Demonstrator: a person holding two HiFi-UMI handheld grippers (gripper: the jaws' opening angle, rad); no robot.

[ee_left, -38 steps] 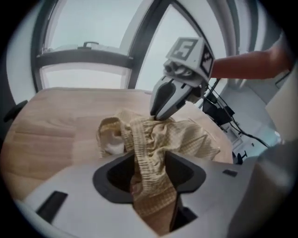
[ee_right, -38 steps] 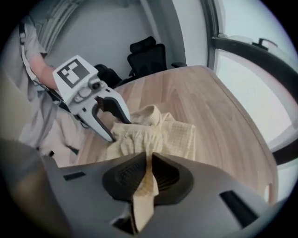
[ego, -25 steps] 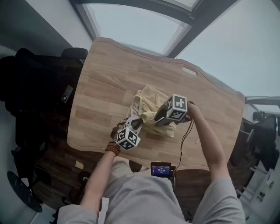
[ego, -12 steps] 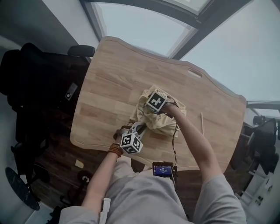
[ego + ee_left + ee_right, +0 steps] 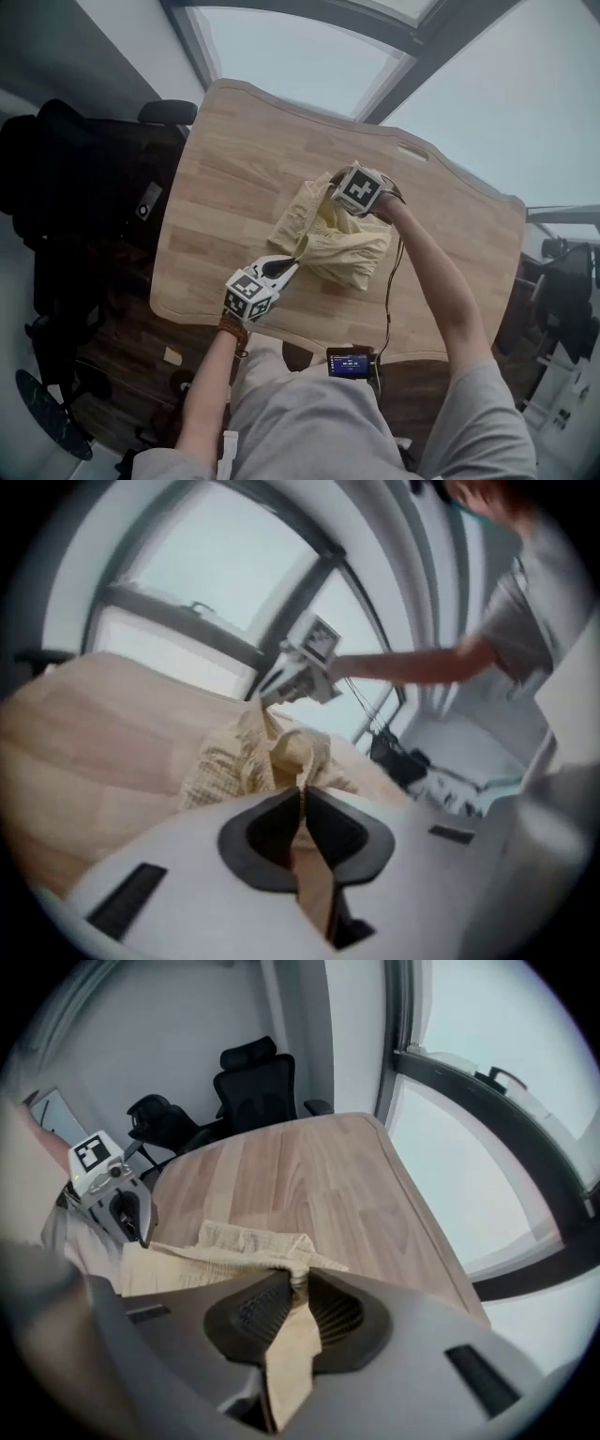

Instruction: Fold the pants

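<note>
Between the 2 claws: the pale yellow pants were bunched up and reached from 1 claw to the other, and part of them lay on the wooden table.
Left claw: its jaws had just been closing. They were clenched on a thin fold of the pants. Cloth puffed out past the tips and a strip ran back between the pads.
Right claw: its jaws had just been closing too. They were pinched tight on an edge of the pants, and a flap of cloth hung back between them.
In front of the left claw: the crumpled pants came first, then the right claw on their far side, tipped down at the cloth.
In front of the right claw: a crinkly edge of the pants lay folded on the table, just past the tips.
Beside the right claw, in its own view: the left claw gripped the other end of the cloth.
Far past the right claw: 2 black chairs stood by the table's end.
Behind the left claw: a bead band sat on the wrist that held it.
Behind both claws: a small screen sat at the table's near edge, well apart from the pants.
</note>
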